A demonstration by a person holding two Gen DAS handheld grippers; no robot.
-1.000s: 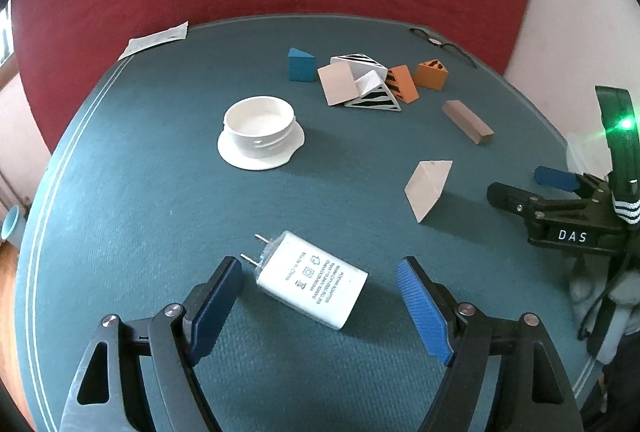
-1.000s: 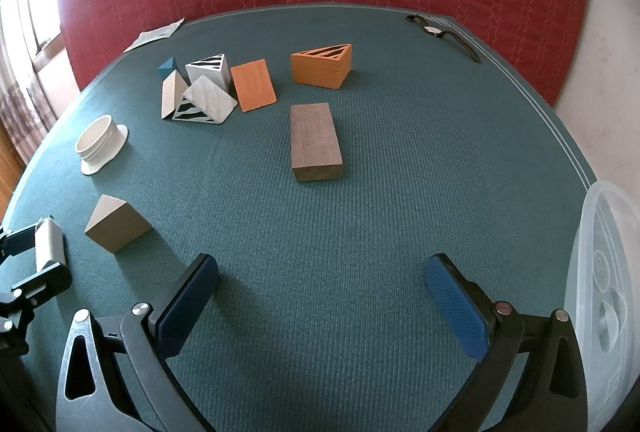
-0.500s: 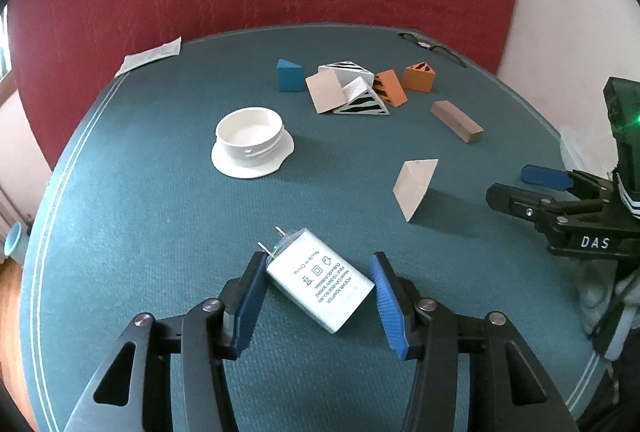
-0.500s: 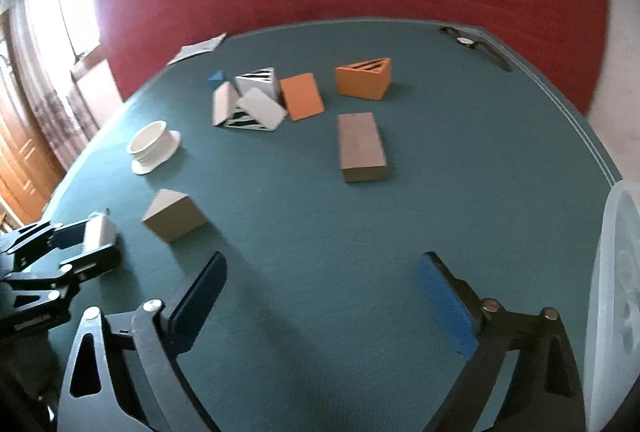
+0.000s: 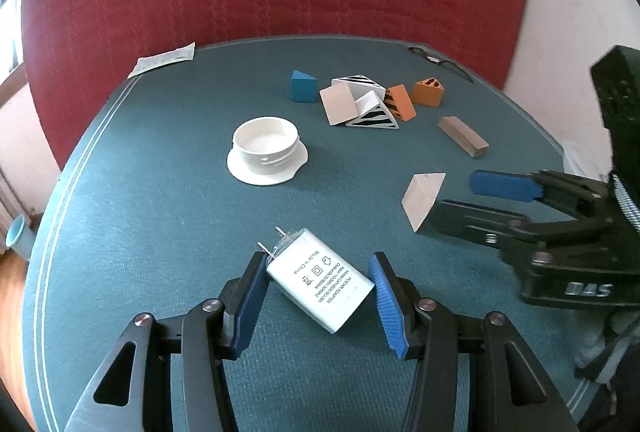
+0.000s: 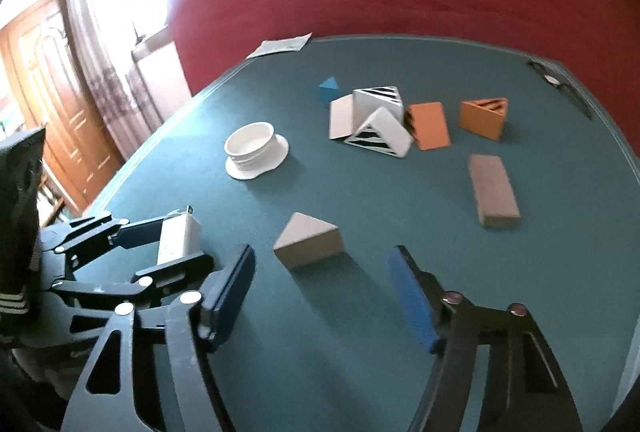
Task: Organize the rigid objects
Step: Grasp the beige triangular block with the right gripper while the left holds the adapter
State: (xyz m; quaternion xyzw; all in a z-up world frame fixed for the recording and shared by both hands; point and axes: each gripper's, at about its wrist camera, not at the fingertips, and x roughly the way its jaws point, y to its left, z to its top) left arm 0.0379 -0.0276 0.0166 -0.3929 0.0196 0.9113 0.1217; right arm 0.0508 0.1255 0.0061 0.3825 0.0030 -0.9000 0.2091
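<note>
The left gripper pinches the white power adapter between its blue pads, prongs pointing far-left, at the near edge of the teal table. To its right, the right gripper stands spread wide, just short of the beige wedge. Farther off sit the white bowl, a brown block and a cluster of striped, orange and blue wedges.

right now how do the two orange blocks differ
The orange block nearer the striped pile leans against that pile with its plain face showing, while the far orange wedge stands alone and apart. The far wedge shows black stripes on its triangular top; the leaning one shows dark marking only at its left edge. Both are orange, on the green table.
</note>
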